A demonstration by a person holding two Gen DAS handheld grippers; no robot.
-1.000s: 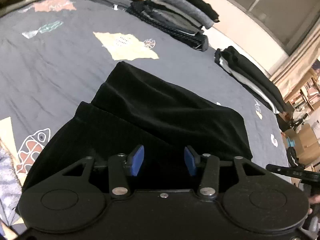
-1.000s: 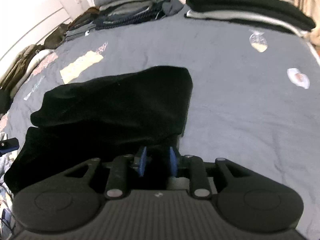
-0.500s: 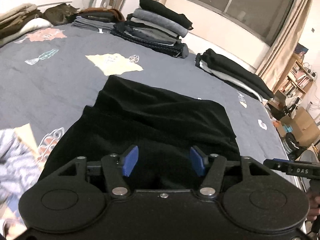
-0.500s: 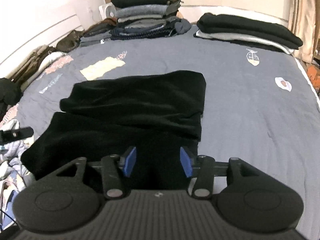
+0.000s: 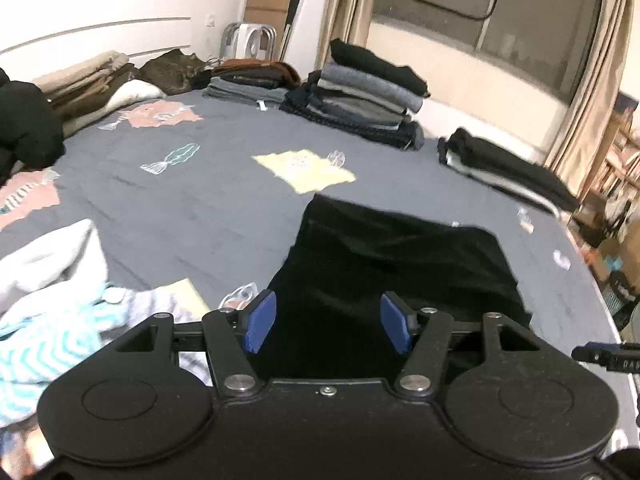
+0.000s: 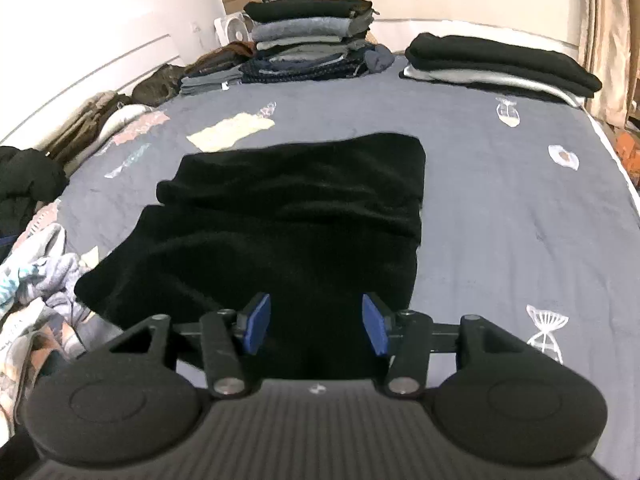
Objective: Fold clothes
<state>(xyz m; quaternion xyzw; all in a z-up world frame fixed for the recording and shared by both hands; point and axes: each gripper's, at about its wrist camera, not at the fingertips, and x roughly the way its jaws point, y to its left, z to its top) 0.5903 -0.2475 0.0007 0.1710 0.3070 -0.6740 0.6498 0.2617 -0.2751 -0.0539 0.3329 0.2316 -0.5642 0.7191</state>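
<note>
Both grippers lifted, jaws wider; left gripper (image 5: pixel 327 328), right gripper (image 6: pixel 316 330) above black garment (image 6: pixel 288 216).

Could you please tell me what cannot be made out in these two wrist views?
- Near edge of the black garment: hidden behind the gripper body in both views.
- Right gripper in the left wrist view: cut off by the frame edge, only a tip shows.
- Loose clothes pile: blurred, individual items unclear.
- What kind of garment the black one is: folded, uniformly dark.

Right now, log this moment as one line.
left hand-held gripper: open, empty | right hand-held gripper: open, empty | black garment: partly folded, flat on bed | folded stacks: far edge
</note>
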